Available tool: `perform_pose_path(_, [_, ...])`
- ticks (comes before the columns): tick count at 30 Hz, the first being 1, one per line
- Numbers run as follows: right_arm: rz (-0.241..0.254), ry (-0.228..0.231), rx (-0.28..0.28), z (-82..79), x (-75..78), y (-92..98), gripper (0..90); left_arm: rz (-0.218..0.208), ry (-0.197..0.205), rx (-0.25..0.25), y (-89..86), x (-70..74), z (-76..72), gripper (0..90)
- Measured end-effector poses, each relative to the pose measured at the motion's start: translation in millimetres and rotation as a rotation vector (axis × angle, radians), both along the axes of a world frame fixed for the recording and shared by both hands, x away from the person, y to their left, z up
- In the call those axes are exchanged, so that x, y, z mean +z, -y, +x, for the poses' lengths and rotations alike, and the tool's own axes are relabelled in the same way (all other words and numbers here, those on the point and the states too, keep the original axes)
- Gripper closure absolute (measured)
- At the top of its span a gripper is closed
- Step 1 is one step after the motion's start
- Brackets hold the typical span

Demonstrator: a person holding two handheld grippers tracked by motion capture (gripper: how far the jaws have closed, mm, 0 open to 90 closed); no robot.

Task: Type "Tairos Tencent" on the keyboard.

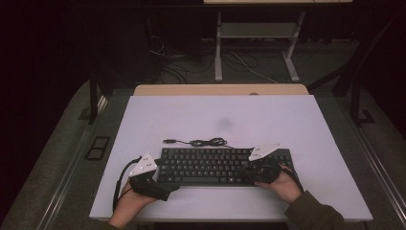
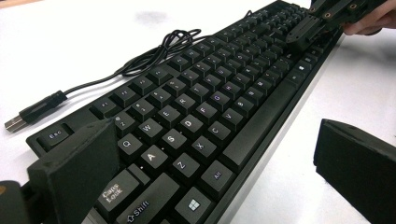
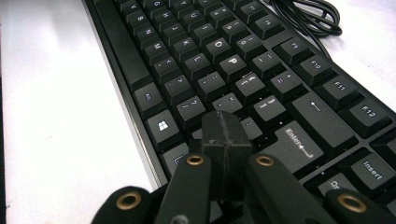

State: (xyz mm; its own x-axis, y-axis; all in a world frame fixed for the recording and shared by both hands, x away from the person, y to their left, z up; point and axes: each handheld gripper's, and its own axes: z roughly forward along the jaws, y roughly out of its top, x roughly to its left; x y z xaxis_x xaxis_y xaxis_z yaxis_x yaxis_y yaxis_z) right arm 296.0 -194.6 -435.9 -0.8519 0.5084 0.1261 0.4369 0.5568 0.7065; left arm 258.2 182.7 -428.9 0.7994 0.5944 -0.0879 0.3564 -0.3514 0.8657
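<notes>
A black keyboard (image 1: 210, 165) lies near the front edge of the white table (image 1: 268, 120), its loose USB cable (image 1: 201, 142) coiled just behind it. My left gripper (image 1: 165, 178) is at the keyboard's left end and stands open. In the left gripper view the gripper (image 2: 217, 154) has one jaw over the Esc and Tab corner of the keyboard (image 2: 210, 102) and the other on the bare table in front. My right gripper (image 1: 252, 174) is shut with nothing between its jaws. In the right gripper view its tip (image 3: 226, 135) hovers over the keyboard (image 3: 224, 60), left of Enter.
The right gripper (image 2: 317, 23) and a hand show far off in the left gripper view. The cable (image 2: 140, 60) ends in a free USB plug (image 2: 16, 122). A faint grey smudge (image 1: 224, 123) marks the table. Beyond stands a desk frame (image 1: 258, 43) with floor cables.
</notes>
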Motion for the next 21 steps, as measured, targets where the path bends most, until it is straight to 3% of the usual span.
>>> perform_pose_path(21, [0.007, -0.007, -0.004, 0.1, -0.5, 0.5, 89.3, 0.017, 0.020, -0.016, 20.8, 16.1, 20.4, 0.0])
